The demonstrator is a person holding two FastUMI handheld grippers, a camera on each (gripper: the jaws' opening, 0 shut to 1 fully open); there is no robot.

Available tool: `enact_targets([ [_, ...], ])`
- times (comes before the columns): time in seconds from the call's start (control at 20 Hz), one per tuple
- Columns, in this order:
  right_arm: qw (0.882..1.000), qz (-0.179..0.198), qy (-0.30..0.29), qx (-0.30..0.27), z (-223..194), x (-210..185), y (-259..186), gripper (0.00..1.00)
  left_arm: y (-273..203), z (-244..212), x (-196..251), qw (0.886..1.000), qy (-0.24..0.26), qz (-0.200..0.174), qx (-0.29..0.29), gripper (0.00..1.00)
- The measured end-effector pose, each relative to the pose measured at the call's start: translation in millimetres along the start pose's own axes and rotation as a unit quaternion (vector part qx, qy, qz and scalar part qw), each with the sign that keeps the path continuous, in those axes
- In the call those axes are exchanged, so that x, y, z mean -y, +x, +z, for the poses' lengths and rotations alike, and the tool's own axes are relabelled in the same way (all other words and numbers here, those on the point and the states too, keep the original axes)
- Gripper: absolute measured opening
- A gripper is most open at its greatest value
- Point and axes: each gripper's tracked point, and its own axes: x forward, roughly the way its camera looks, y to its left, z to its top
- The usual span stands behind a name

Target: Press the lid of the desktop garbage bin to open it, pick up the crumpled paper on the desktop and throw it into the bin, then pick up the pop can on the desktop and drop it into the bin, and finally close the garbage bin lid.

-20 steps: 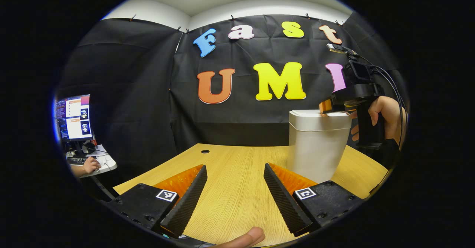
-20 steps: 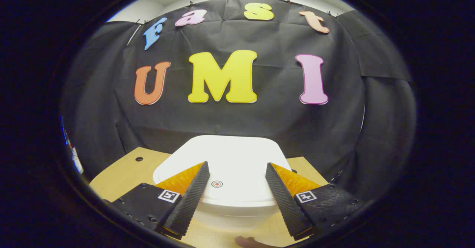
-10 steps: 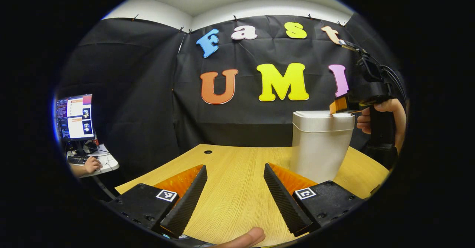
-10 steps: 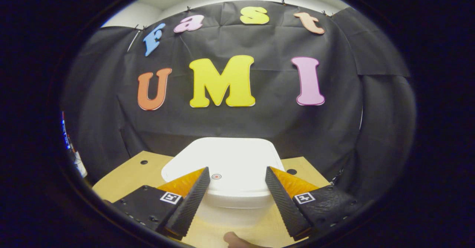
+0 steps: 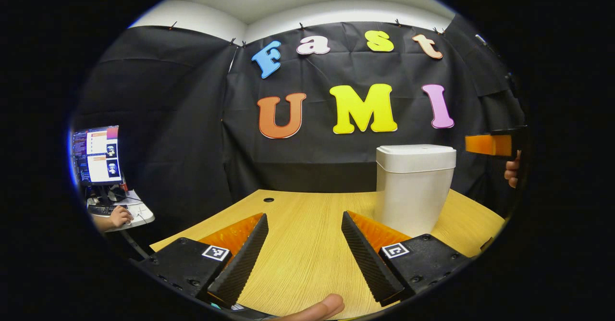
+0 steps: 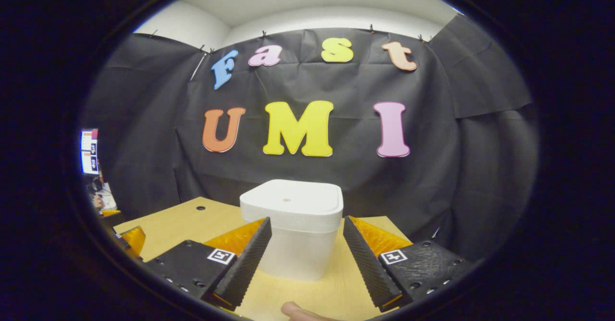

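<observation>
— What is seen on the left gripper [image 5: 303, 258]?
— Wedge-shaped ribbed fingers, black screwed blocks, square coded markers.
— And the right gripper [image 6: 306, 259]?
— The same parts are seen.

Matt smooth plastic bin [image 6: 297, 234], wood-grain desktop [image 5: 307, 244], creased cloth wall [image 5: 182, 133]

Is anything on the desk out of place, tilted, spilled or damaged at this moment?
Nothing stands out. The white bin stands upright on the wooden desk with its lid shut flat. Both claws, left and right, are open and hold nothing.
</observation>
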Motion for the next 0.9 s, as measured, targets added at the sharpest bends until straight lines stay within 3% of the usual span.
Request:
enact_targets([
  [0.1,1.0,0.009,0.001,0.015,-2,11,-25,0.94,0,0,-6,1.0,-0.003,0.01,0.003,0.99],
  [0.4,0.998,-0.015,-0.019,0.066,-13,56,-81,0.93,-2,2,-3,1.0,0.005,0.01,0.011,0.99],
  [0.7,0.993,-0.006,-0.068,0.093,-20,44,-98,0.94,-7,5,-1,1.0,0.009,0.018,0.02,0.99],
  [0.9,0.995,0.008,-0.069,0.075,-37,24,-89,0.98,-11,8,-2,0.999,0.015,0.018,0.026,0.99],
])
